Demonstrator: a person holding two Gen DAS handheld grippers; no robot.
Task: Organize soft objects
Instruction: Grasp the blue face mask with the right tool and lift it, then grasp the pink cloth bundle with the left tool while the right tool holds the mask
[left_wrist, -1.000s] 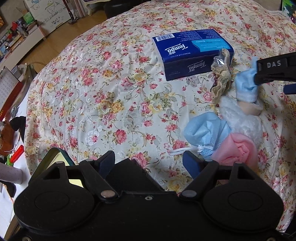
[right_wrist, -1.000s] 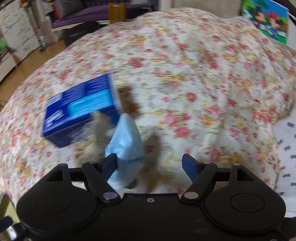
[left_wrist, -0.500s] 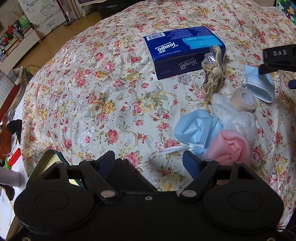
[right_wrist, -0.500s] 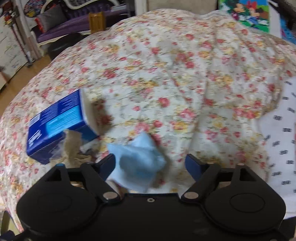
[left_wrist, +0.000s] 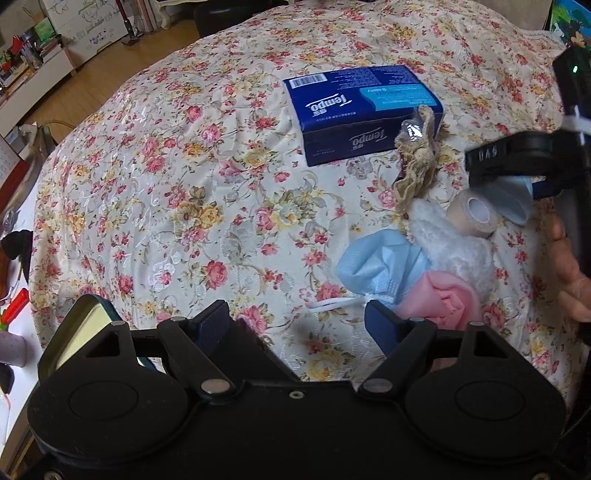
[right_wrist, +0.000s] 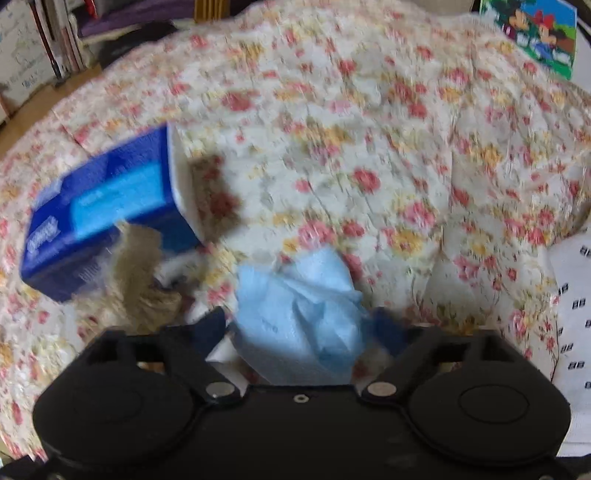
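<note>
- My left gripper (left_wrist: 297, 325) hangs low over the floral bedspread (left_wrist: 184, 192) with its jaws spread and nothing between them.
- My right gripper (right_wrist: 299, 330) has a crumpled blue mask (right_wrist: 301, 314) between its jaws. That view is motion-blurred, so I cannot tell whether the pads are clamped on it or merely bracketing it.
- From the left view, the blue mask sits at the right end of the cluster, just beside the beige tape roll (left_wrist: 474, 216), with the right gripper directly over it.
- The remaining soft items lie bunched together: a second blue mask (left_wrist: 376, 264) touching a white fluffy piece (left_wrist: 450, 247), a pink cloth (left_wrist: 447, 299) against both, and a tan lace-like rag (left_wrist: 417, 166) leaning on the blue tissue box (left_wrist: 360, 110).
- Handling assessment: the mask looks very light, limp and easily compressed. I judge it will fold and sag rather than hold shape, and a thin edge could slip out of the pads.
- Recommended hold: the bunched middle of the mask, where the layers stack, not an ear loop or a single flap.
- Risk: trailing loops may snag the tape roll or drag the fluffy piece along.
</note>
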